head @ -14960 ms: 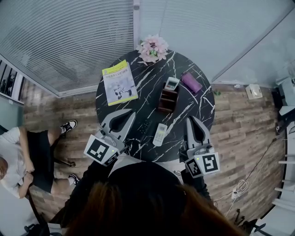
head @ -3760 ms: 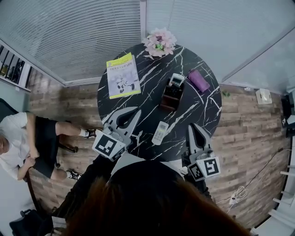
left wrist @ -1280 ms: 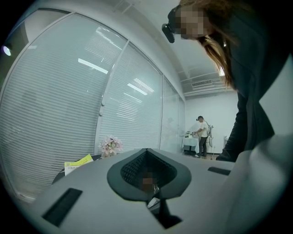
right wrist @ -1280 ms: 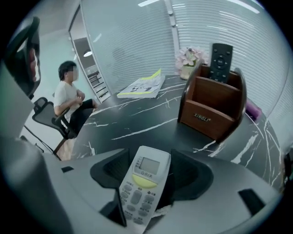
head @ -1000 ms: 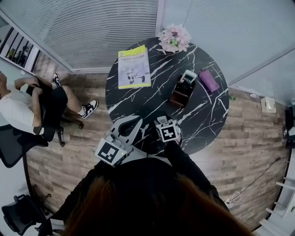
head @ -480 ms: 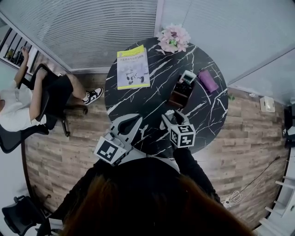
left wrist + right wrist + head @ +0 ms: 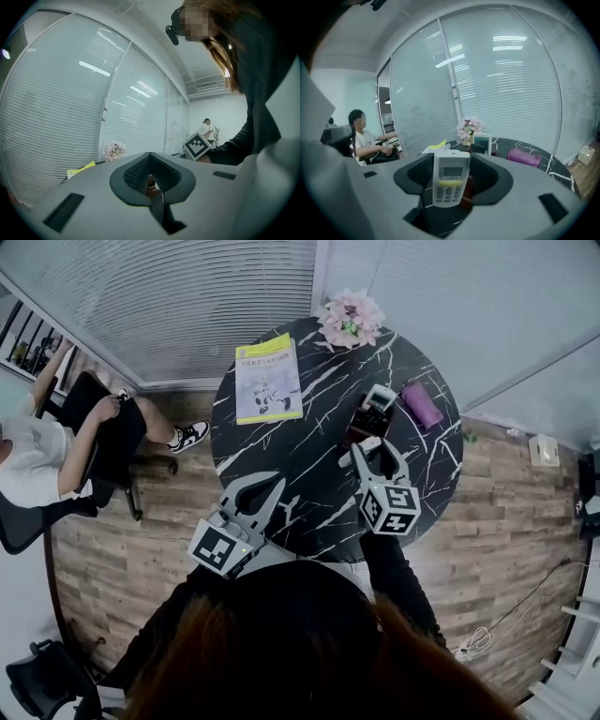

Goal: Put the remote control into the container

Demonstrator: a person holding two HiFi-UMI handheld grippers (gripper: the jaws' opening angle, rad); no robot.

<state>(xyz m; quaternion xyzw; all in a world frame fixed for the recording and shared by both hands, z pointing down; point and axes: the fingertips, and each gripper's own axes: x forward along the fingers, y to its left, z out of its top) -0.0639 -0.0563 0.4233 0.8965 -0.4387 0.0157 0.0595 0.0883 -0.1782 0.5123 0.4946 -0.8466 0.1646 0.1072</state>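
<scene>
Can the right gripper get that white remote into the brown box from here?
Probably yes. The right gripper, its jaws having just closed further on the white plastic remote control, hangs just short of the brown open-topped container, with only black marble table between.

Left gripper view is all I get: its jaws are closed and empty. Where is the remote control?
Observer: In the right gripper. The white remote control stands upright between its jaws, which have just been closing.
Operator: And the container?
Observer: The brown container sits just beyond that gripper on the black table, with a second remote standing in it.
Operator: Anything beside it?
Observer: A purple pouch, to its right in the head view.
</scene>
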